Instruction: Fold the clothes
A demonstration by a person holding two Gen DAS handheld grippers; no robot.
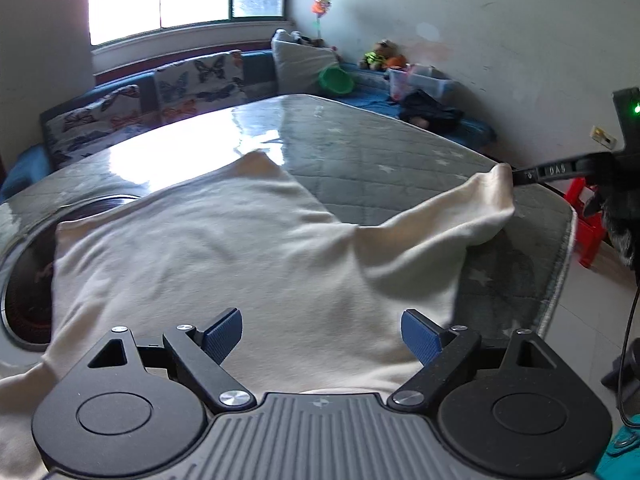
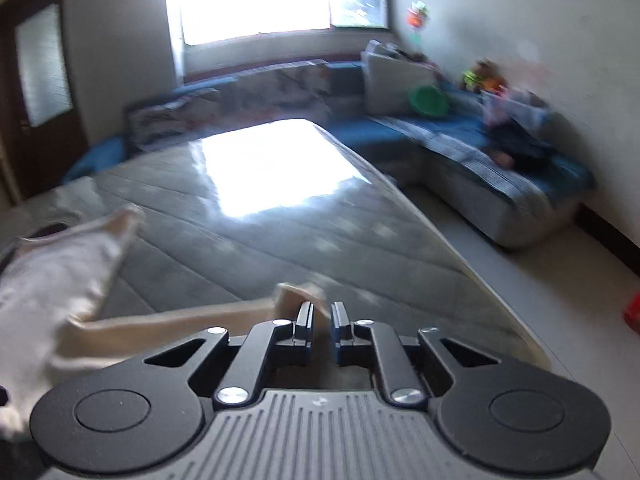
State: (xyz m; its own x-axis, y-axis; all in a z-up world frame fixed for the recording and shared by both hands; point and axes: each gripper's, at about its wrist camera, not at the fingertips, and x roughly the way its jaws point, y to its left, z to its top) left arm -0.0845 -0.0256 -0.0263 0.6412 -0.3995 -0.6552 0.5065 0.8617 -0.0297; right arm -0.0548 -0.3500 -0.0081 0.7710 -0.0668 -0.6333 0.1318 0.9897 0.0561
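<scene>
Left gripper point(image 1: 322, 334) wide open, hovering right over the cream garment point(image 1: 224, 248). Right gripper point(image 2: 321, 316) pinched narrow on its sleeve point(image 2: 294, 294), stretched out leftward.

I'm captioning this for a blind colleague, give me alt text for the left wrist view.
A cream garment lies spread on a grey quilted table, under the open left tool. At right, the right tool pinches one sleeve and lifts it sideways.
</scene>
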